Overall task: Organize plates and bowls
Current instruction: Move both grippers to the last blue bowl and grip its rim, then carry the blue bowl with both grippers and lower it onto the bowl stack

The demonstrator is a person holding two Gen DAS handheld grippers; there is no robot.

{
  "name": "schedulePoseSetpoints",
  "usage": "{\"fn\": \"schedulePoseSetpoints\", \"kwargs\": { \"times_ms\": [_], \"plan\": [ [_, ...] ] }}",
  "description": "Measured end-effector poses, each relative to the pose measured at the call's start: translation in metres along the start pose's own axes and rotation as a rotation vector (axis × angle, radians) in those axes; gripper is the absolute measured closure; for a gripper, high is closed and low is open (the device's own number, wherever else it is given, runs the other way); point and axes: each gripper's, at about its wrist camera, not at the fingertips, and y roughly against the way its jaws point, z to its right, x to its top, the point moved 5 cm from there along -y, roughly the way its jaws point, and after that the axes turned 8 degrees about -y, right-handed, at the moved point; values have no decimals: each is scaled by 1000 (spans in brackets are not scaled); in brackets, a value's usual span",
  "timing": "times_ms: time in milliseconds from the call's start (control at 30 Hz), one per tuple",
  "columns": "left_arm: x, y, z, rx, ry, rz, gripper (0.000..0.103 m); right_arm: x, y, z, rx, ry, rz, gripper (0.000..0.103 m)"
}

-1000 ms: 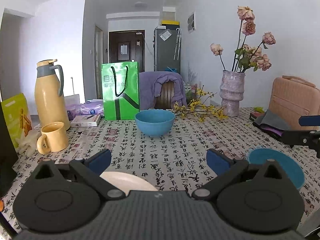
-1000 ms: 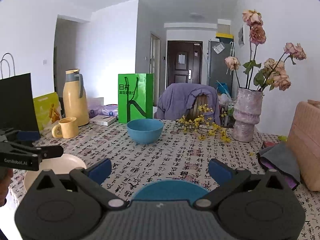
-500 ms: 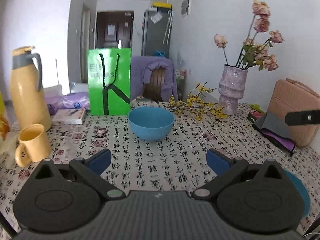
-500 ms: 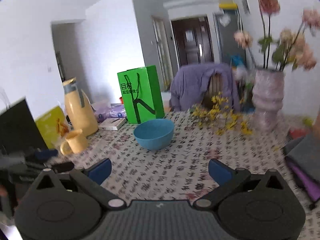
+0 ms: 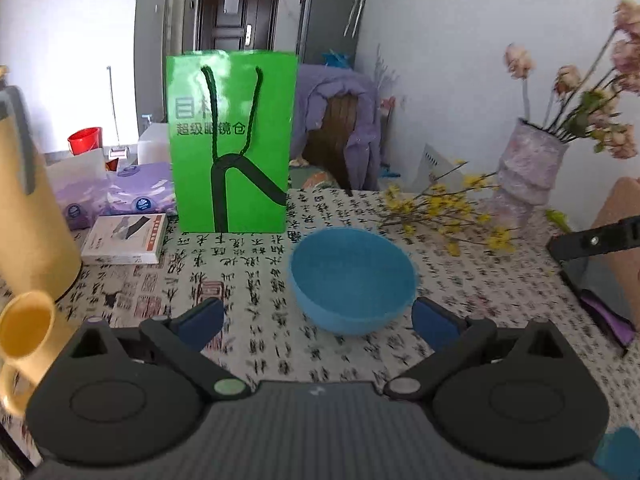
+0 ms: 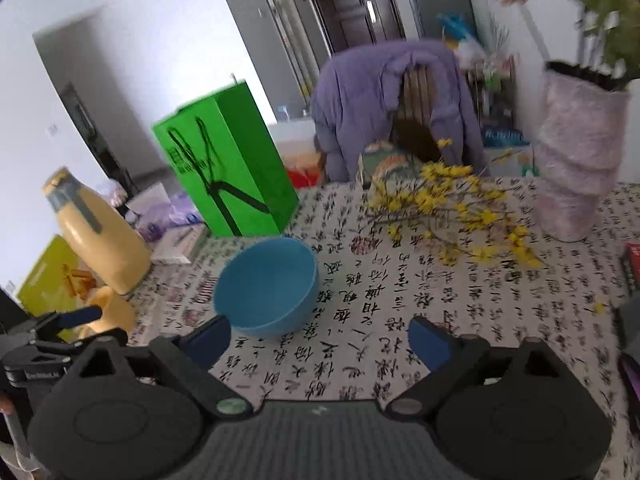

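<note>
blue bowl point(image 5: 352, 280): upright on the patterned table point(image 5: 256, 256), in front of the green bag point(image 5: 232, 140), apart from it; round, so no long axis to line up with.
bowl from left gripper point(image 5: 318, 316): just ahead, between the spread fingers point(image 5: 200, 320) but nearer the right-hand one; nothing held.
bowl from right gripper point(image 6: 318, 338): ahead and off to the left, just beyond its left finger point(image 6: 208, 336); its jaws have just been closing a little, wide apart, with nothing between them.
nearer hand: the left, by my reading, since the bowl sits almost centred in its view.
neighbours: yellow mug point(image 5: 24, 328) and thermos point(image 5: 28, 208) at left, vase point(image 6: 576, 160) and yellow sprigs point(image 6: 448, 208) at right, all well clear of the bowl.
</note>
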Motion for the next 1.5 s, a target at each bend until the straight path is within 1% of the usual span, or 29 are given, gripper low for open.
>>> {"fn": "schedulePoseSetpoints", "kwargs": {
  "times_ms": [33, 100, 133, 167, 200, 267, 300, 333, 400, 433, 500, 533, 567, 600, 667, 733, 800, 900, 967, 1067, 1167, 1267, 1367, 1500],
  "plan": [
    [4, -10, -4, 4, 4, -10, 7, 4, -13, -2, -8, 1, -11, 11],
    [11, -35, -12, 7, 21, -42, 15, 13, -39, -6, -30, 12, -29, 14],
    [14, -46, -16, 11, 29, -47, 16, 16, -52, -8, -36, 15, -45, 16],
    [15, -56, -20, 16, 38, -56, 20, 18, -64, -9, -39, 16, -58, 20],
    [17, -67, -22, 17, 45, -70, 26, 21, -75, -10, -40, 17, -71, 21],
    [19, -87, -26, 5, 61, -98, 32, 24, -97, -13, -50, 22, -92, 22],
    [19, -96, -27, -2, 65, -108, 36, 26, -106, -13, -56, 23, -101, 24],
    [19, -105, -28, -6, 67, -117, 37, 26, -115, -15, -59, 27, -113, 27],
    [20, -119, -29, -9, 64, -127, 43, 27, -133, -17, -58, 28, -135, 37],
    [20, -125, -30, -7, 65, -129, 44, 27, -141, -18, -59, 24, -143, 39],
    [18, -135, -31, -12, 73, -138, 53, 27, -153, -18, -61, 18, -151, 44],
    [17, -139, -32, -16, 78, -144, 55, 27, -158, -18, -63, 16, -154, 45],
    [16, -143, -33, -17, 83, -149, 62, 26, -162, -17, -63, 14, -158, 48],
    [16, -146, -33, -19, 86, -154, 67, 26, -167, -17, -62, 14, -165, 54],
    [15, -151, -34, -23, 88, -159, 73, 23, -174, -16, -56, 16, -183, 61],
    [14, -155, -35, -22, 91, -164, 76, 21, -180, -15, -55, 20, -192, 67],
    [13, -157, -35, -24, 93, -167, 84, 19, -182, -13, -52, 18, -198, 75],
    [11, -161, -33, -41, 92, -176, 92, 18, -188, -13, -50, 16, -205, 83],
    [9, -163, -33, -42, 94, -182, 94, 17, -191, -13, -47, 24, -208, 83],
    [10, -164, -33, -48, 93, -176, 96, 17, -194, -14, -40, 25, -213, 90],
    [10, -162, -32, -45, 88, -173, 96, 16, -193, -17, -56, 53, -205, 92],
    [11, -157, -31, -38, 89, -172, 97, 16, -189, -18, -56, 55, -205, 93],
    [14, -147, -29, -41, 90, -163, 98, 16, -178, -19, -51, 58, -199, 94],
    [20, -125, -17, -46, 76, -149, 98, 17, -148, -23, -55, 71, -179, 94]
  ]
}}
